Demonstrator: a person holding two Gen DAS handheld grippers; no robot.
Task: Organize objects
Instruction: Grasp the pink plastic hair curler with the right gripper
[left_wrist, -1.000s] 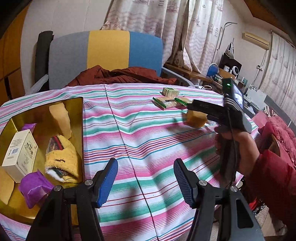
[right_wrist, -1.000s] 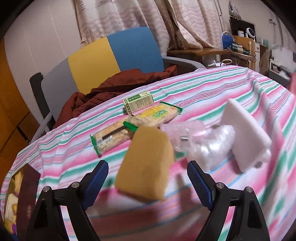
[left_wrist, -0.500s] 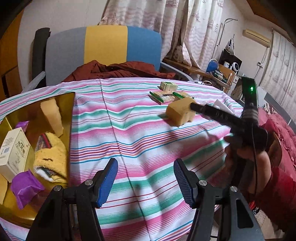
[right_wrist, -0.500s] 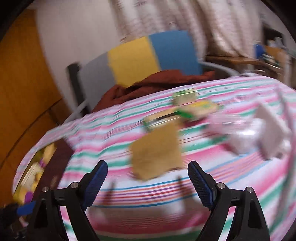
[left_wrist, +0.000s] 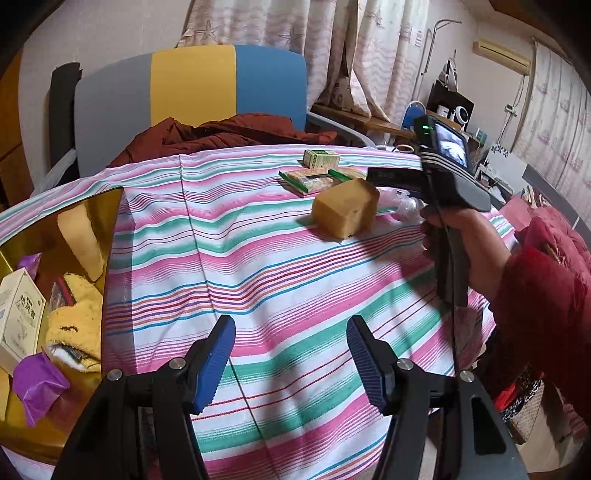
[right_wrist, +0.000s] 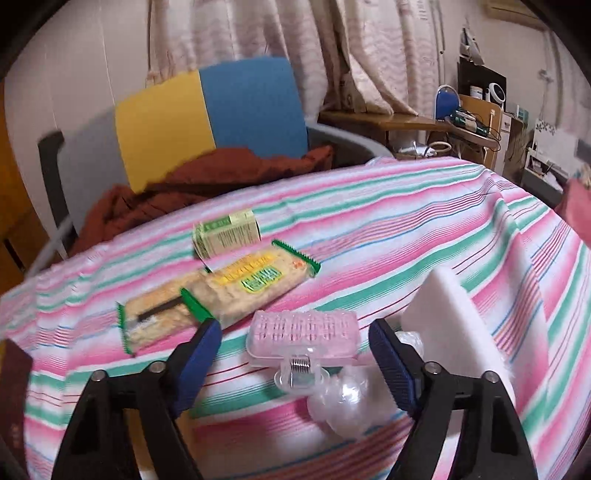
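A yellow sponge (left_wrist: 345, 212) rests on the striped tablecloth (left_wrist: 258, 266), just left of the right gripper's body in the left wrist view. My right gripper (right_wrist: 297, 363) is open and empty, its jaws around a pink hair clip (right_wrist: 303, 338). Beside it lie a clear plastic wrap (right_wrist: 341, 404), a white foam block (right_wrist: 460, 321), two snack packs (right_wrist: 218, 295) and a small green box (right_wrist: 227, 236). My left gripper (left_wrist: 290, 363) is open and empty above the cloth. The gold tray (left_wrist: 107, 206) at left holds a sponge, a yellow cloth, a white box and purple wrappers.
A grey, yellow and blue chair (left_wrist: 192, 88) with a brown garment (left_wrist: 221, 136) stands behind the table. A dark red booklet (right_wrist: 13, 391) lies at the far left in the right wrist view. A cluttered desk (right_wrist: 469, 125) and curtains are at the back right.
The yellow sponge was between the right gripper's jaws; it now sits on the cloth outside them. The right gripper has swung right, over the pink clip.
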